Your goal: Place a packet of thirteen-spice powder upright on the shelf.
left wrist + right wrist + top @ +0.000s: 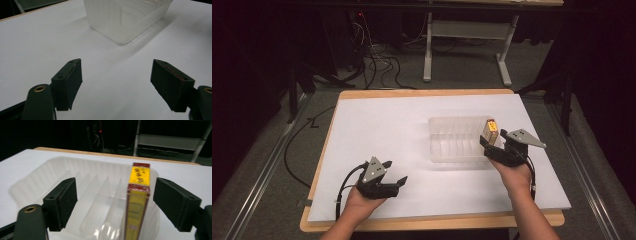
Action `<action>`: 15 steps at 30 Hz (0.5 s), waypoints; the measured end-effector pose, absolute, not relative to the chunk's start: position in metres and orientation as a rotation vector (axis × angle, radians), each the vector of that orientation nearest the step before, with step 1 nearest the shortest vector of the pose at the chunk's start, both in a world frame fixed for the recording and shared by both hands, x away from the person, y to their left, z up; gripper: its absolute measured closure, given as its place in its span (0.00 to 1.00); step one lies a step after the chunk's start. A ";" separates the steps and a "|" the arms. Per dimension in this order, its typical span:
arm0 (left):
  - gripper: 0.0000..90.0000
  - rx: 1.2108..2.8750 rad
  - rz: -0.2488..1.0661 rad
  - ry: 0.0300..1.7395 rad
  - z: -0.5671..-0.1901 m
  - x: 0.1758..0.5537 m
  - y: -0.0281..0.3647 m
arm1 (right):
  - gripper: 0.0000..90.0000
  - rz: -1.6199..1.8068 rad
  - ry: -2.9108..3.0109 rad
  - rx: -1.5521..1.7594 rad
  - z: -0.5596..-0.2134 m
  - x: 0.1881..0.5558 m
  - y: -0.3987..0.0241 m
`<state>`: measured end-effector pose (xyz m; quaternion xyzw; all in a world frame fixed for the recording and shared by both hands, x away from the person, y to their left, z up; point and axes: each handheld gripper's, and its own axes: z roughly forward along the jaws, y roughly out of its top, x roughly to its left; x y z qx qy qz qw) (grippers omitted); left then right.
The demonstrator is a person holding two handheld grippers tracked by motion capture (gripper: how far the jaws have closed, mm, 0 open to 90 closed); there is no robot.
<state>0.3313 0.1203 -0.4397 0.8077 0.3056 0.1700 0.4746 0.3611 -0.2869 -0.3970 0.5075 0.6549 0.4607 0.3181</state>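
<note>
The yellow box (138, 202) stands on its thin edge in the end slot of the clear tray (35, 182), so the ribs keep it up. It sits between my right gripper (113, 200) pads but they do not squeeze it; the jaws are wide. My left gripper (116, 85) waits open and empty, with the tray ahead of it.

The yellow box (138, 202) in the clear tray (50, 177) has small printed words, too blurry to read.
</note>
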 end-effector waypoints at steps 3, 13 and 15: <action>0.29 1.976 0.408 0.747 -0.440 0.331 0.119 | 0.20 1.241 1.741 1.298 -0.394 0.348 -0.283; 0.29 1.986 0.348 0.694 -0.439 0.321 0.106 | 0.16 1.299 1.844 1.215 -0.412 0.301 -0.269; 0.29 1.993 0.332 0.693 -0.440 0.320 0.102 | 0.17 1.293 1.839 1.228 -0.430 0.293 -0.269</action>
